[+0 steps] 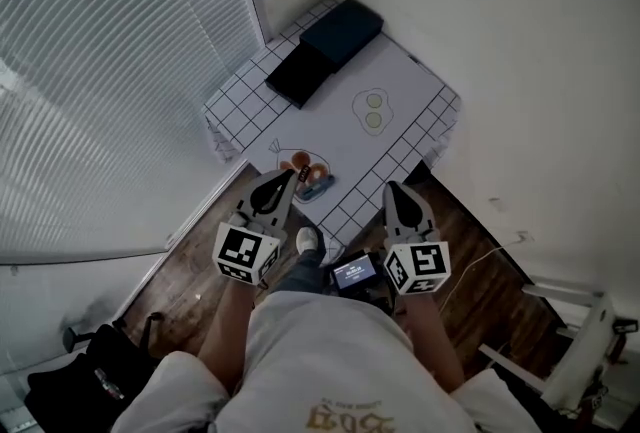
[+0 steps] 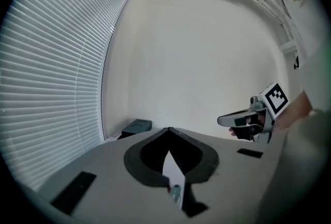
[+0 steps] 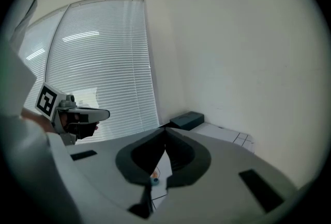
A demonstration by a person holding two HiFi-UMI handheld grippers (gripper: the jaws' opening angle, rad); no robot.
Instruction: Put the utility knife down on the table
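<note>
White grid-patterned table (image 1: 400,81): two flat black cases (image 1: 325,49) at far corner. Left gripper (image 1: 289,177), right gripper (image 1: 391,187): jaws pressed together, nothing pinched. Round clear dish (image 1: 323,160) holds orange pieces (image 1: 304,159). Small blue utility knife (image 1: 318,186) at dish's near rim; long axis, pointing direction unresolvable.

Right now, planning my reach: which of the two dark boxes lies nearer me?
The black box; the bluish box sits beyond it, toward the room's corner.

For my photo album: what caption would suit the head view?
Standing person holds left gripper and right gripper, both shut, before a small checked table.
</note>
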